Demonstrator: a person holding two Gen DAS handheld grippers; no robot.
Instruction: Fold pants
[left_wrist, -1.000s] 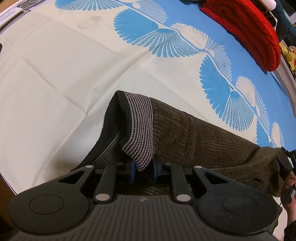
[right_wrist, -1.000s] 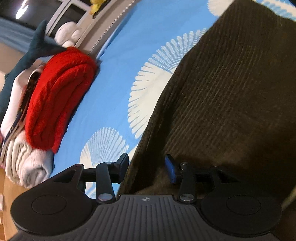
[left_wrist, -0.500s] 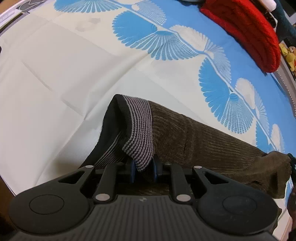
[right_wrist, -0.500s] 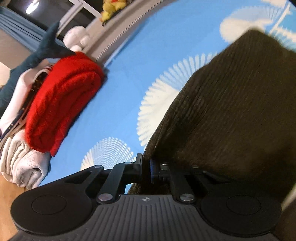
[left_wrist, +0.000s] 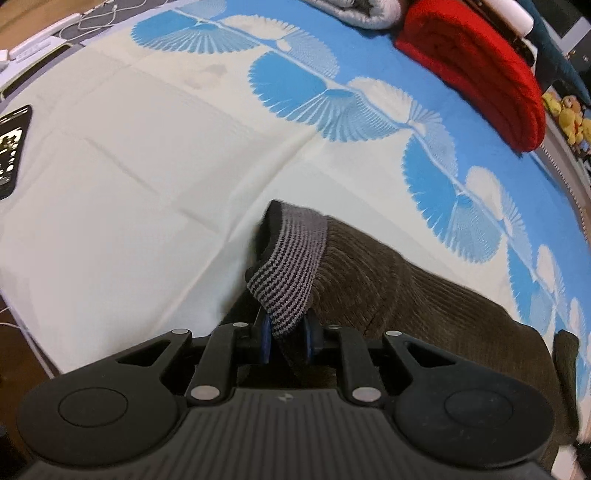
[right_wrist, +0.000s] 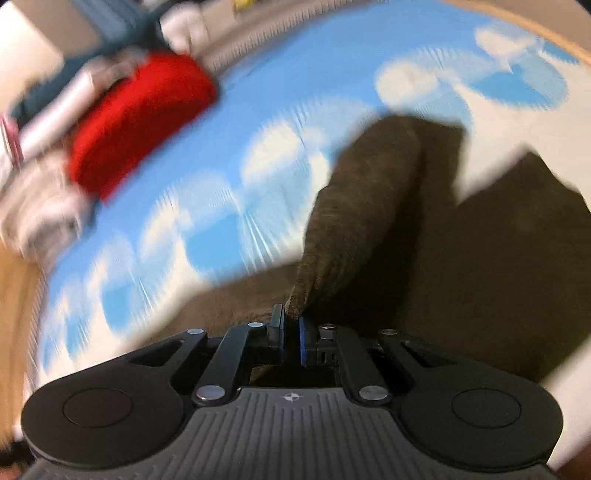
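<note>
Dark brown corduroy pants (left_wrist: 406, 291) lie on a blue and cream bed sheet (left_wrist: 147, 155). My left gripper (left_wrist: 287, 336) is shut on the pants' grey striped waistband (left_wrist: 291, 269) and holds it lifted off the sheet. In the right wrist view, which is motion-blurred, my right gripper (right_wrist: 291, 332) is shut on an edge of the pants (right_wrist: 354, 221) and holds it raised, with more of the brown fabric spread below and to the right.
A folded red blanket (left_wrist: 476, 62) lies at the far right of the bed, also in the right wrist view (right_wrist: 136, 118). A grey rolled cloth (left_wrist: 354, 11) lies beside it. A phone (left_wrist: 13, 151) lies at the left edge. Yellow plush toys (left_wrist: 569, 114) sit beyond.
My right gripper closed on the pants' edge and lifted it quickly, blurring its view. My left gripper kept its grip on the waistband and rose, showing more of the bed.
</note>
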